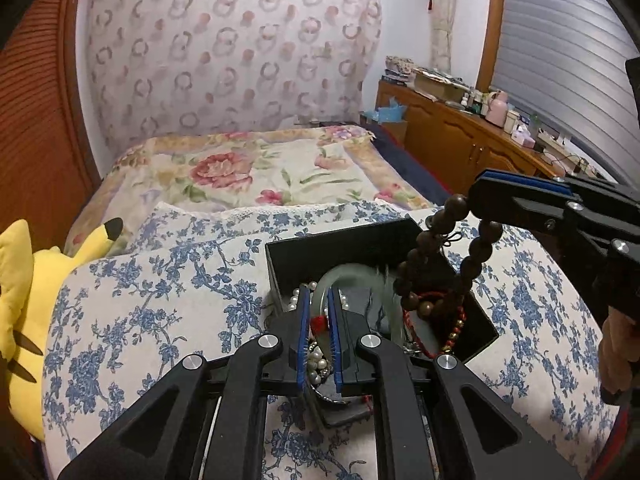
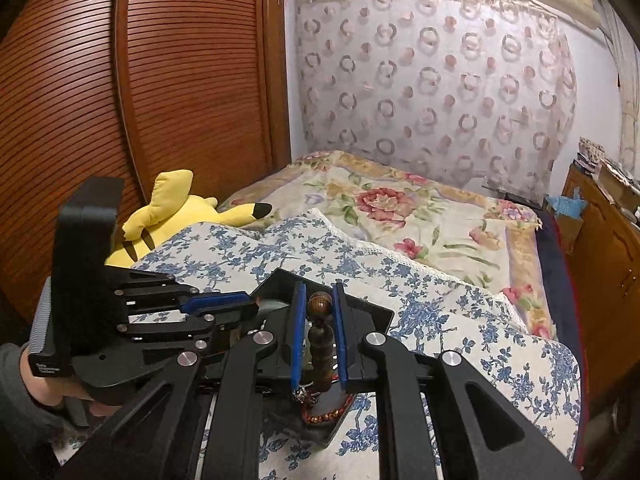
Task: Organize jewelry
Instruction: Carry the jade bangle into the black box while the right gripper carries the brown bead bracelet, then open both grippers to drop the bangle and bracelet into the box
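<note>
Two grippers work over one black jewelry box (image 1: 280, 256) on a blue-floral pillow (image 1: 160, 300). Far left, a yellow Pikachu plush (image 1: 24, 280) lies at the pillow's edge, well apart from the box; bare pillow lies between them. Left gripper (image 1: 319, 300): jaws clenched on a pale green jade bangle (image 1: 352, 274), which arches up inside the box above a pearl strand (image 1: 316, 364). A red beaded bracelet (image 1: 452, 332) lies against the box's right wall. Right gripper (image 2: 319, 312): jaws clamped on a brown wooden bead bracelet (image 1: 436, 264), whose loop hangs down into the box's right half. Right of the box, more bare pillow, then a wooden dresser (image 1: 460, 136) beyond the bed.
</note>
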